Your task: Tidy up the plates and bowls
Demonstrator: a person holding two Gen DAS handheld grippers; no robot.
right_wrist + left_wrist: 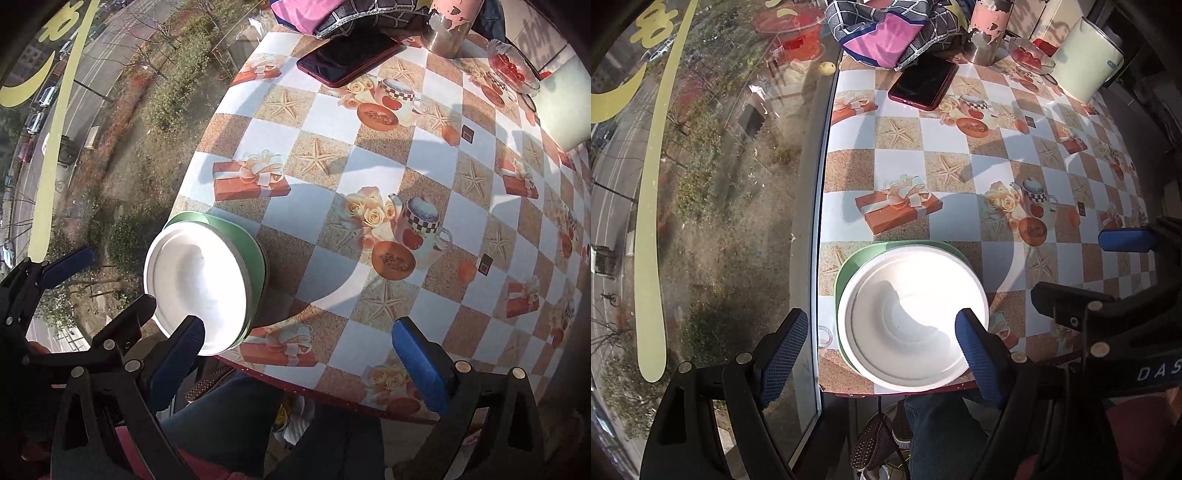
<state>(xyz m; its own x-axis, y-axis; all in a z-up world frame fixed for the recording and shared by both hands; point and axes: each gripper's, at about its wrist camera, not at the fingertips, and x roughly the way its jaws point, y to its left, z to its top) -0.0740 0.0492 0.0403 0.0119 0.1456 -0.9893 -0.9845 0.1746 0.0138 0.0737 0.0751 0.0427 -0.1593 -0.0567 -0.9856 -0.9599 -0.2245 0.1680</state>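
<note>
White round bowl (912, 321) sits nested on a green plate (846, 273) at the near-left corner of the table (960, 155), close to the window-side edge. Stack looks done or nearly so; judging from the rest of the table, no other plates or bowls are in view to collect.

Left gripper (882, 343) is spread wide, holding nothing; its right finger sits over the bowl's near-right rim, and I can't tell whether it touches. Right gripper (299, 350) is also wide and empty, hovering off to the right of the stack, left finger near the bowl rim.

Handling guess: bowl looks thin-walled and light, maybe foam or plastic, so it's stiff enough for a rim pinch but would slide easily on the glossy plate. Plate underneath looks rigid with a shallow lip. If the stack needs moving, I'd grab the plate's edge, not the bowl, and keep it level. Corner position means little margin: any push toward the edge risks tipping it off.

Red-cased phone (923, 83) is well apart, no interference.
</note>
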